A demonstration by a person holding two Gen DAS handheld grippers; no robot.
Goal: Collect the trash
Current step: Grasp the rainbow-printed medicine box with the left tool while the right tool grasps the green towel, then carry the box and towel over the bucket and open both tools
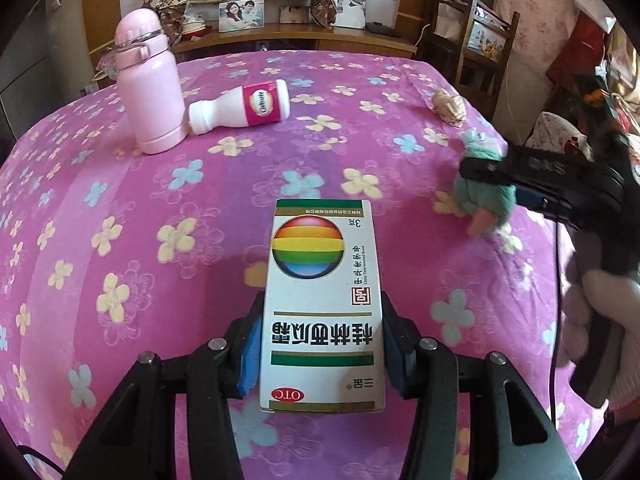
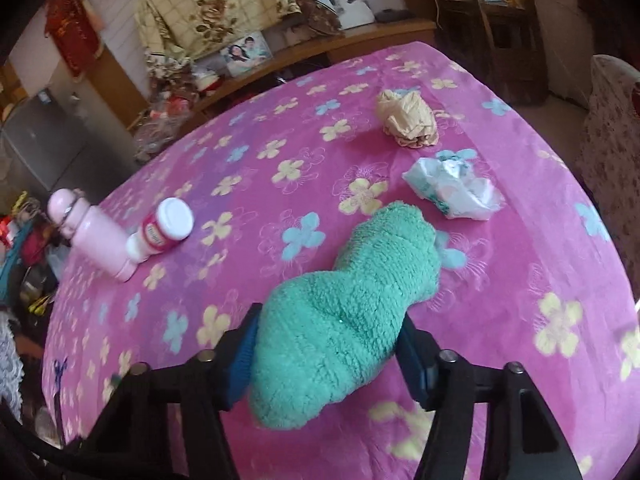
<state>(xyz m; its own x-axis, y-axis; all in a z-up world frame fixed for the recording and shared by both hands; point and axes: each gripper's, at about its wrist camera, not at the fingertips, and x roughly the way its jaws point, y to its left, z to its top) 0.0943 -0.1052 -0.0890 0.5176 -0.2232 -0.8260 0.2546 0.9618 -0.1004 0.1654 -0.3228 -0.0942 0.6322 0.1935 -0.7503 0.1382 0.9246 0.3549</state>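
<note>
While both tools are loaded, we list holdings first. Left gripper [image 1: 322, 344]: fingers clamped on the sides of a white medicine box [image 1: 322, 304] with a rainbow globe, held above the pink flowered bed cover [image 1: 140, 220]. Right gripper [image 2: 330, 344]: fingers closed on a teal fuzzy sock [image 2: 352, 312].

Remaining, ahead and right of the right fingers: crumpled white wrapper [image 2: 454, 190], and beyond it a crumpled tan paper ball [image 2: 408, 120]. Far left of the fingers: upright pink flask [image 2: 94, 236] and a toppled white Caltrate bottle [image 2: 162, 230] beside it.

We judge collection as part done; no bin is visible. We cannot tell whether sock or flask counts as trash.
</note>
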